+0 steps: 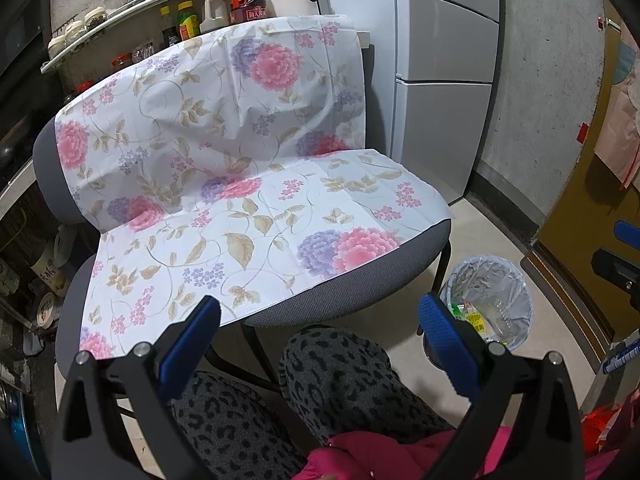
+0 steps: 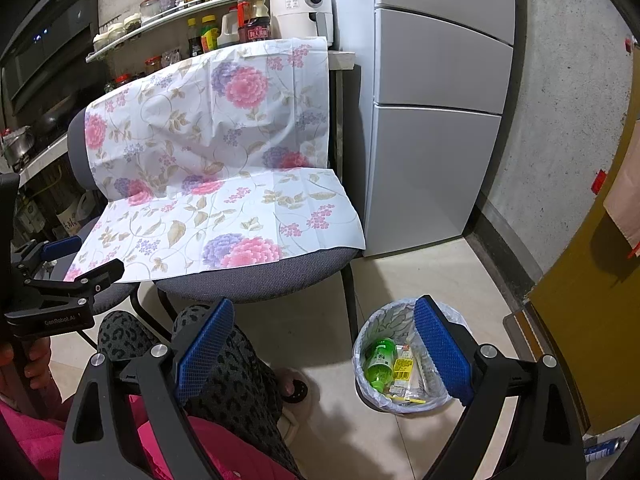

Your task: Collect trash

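Black and blue left gripper point(image 1: 320, 320): its two blue pads are spread wide apart with nothing between them. It hangs over the person's knees, in front of the chair seat.
Spotted grey trousers point(image 1: 336, 364): the person's legs sit low in both views, under the grippers.
Flowery white plastic sheet point(image 1: 224, 152): it lies over the grey padded chair point(image 1: 348, 300), down the back and across the seat. The sheet is bare.
Grey fridge point(image 2: 436, 120): it stands just to the right of the chair, against the wall.
Black and blue right gripper point(image 2: 324, 344): its blue pads are also spread wide, gripping nothing. Its right finger point(image 2: 440, 352) crosses in front of the bin's rim.
Small round bin with a white bag liner point(image 2: 362, 344): it stands on the pale tiled floor point(image 2: 420, 276), to the right of the chair's legs and below the fridge.
Green plastic bottle point(image 2: 380, 364): it lies inside the bin, on the left side.
Yellow snack wrappers point(image 2: 404, 368): they lie in the bin just beside the bottle, close to the right gripper's right finger.
Left gripper from the right view point(image 2: 72, 264): it shows at the far left edge, well apart from the bin.
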The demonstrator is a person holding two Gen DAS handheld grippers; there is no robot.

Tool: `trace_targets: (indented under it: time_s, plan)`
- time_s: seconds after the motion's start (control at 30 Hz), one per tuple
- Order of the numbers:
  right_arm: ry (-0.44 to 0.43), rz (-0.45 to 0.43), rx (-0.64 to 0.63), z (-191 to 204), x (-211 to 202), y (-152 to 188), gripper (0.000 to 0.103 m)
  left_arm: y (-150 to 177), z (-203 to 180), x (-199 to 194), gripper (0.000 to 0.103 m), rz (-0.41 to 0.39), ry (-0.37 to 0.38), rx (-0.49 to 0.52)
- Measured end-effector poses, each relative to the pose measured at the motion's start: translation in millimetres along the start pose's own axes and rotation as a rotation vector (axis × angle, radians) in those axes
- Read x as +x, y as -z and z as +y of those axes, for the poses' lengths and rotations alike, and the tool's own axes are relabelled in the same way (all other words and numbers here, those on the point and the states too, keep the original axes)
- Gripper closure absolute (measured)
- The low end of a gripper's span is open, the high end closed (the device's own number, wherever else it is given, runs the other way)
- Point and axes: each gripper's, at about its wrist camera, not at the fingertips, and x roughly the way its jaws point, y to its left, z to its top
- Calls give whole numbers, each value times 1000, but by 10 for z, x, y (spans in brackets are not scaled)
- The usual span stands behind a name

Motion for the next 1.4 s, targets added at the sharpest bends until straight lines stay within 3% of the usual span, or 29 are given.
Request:
trace_targets:
  time_s: [1.4]
  plan:
    - [4,-1,7,-25,1,-14,12,8,45,-21,7,5,-4,-17]
